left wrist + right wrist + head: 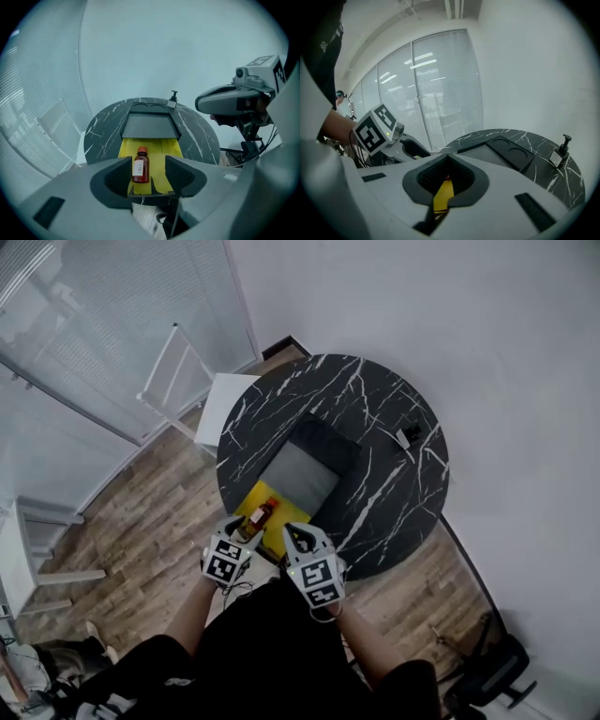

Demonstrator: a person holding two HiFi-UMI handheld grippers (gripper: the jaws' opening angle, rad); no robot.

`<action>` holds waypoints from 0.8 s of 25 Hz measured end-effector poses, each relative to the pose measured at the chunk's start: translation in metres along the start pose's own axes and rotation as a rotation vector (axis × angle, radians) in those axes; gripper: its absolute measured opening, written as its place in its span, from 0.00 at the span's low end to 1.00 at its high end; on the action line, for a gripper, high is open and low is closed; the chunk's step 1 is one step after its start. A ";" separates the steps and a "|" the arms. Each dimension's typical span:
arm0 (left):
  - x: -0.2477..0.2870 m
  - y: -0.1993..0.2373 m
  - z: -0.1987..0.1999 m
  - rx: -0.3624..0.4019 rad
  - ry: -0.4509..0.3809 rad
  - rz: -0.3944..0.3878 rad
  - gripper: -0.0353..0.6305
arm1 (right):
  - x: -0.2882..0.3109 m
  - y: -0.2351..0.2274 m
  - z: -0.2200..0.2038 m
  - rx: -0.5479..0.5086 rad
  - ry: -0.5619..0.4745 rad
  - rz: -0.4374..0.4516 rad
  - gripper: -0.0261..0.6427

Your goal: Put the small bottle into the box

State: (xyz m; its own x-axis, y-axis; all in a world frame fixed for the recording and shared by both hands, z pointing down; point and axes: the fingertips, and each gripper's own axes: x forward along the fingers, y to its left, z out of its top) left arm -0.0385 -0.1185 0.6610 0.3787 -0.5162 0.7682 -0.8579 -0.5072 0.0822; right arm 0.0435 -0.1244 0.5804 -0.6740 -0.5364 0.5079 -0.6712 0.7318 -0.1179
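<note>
Bottle (140,165) lying on yellow sheet (171,150) at near edge of round table (394,493), just short of open box (150,126). Left gripper (149,164) spread, framing bottle; contact hard to judge. Right gripper (447,159) pressed together, hiding most beyond.

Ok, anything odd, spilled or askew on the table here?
Only that the small bottle lies on its side on the yellow sheet before the box, cap on; nothing looks spilled or damaged.
</note>
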 end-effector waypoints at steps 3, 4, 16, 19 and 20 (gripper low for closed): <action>-0.021 -0.006 -0.001 -0.025 -0.033 0.032 0.26 | -0.007 0.011 0.001 -0.027 -0.010 -0.013 0.03; -0.029 -0.008 -0.001 -0.043 -0.045 0.039 0.11 | -0.009 0.015 0.002 -0.030 -0.018 -0.020 0.03; -0.127 -0.039 0.014 -0.117 -0.364 0.110 0.05 | -0.056 0.067 0.019 -0.137 -0.136 -0.131 0.03; -0.149 -0.046 0.019 -0.115 -0.418 0.128 0.05 | -0.076 0.069 0.033 -0.144 -0.183 -0.179 0.03; -0.156 -0.049 0.020 -0.106 -0.427 0.137 0.05 | -0.084 0.070 0.039 -0.140 -0.196 -0.190 0.03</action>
State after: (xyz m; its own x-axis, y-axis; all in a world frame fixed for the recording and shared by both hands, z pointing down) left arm -0.0490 -0.0272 0.5240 0.3494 -0.8231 0.4477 -0.9325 -0.3523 0.0800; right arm 0.0412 -0.0448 0.4968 -0.5960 -0.7304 0.3336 -0.7514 0.6538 0.0889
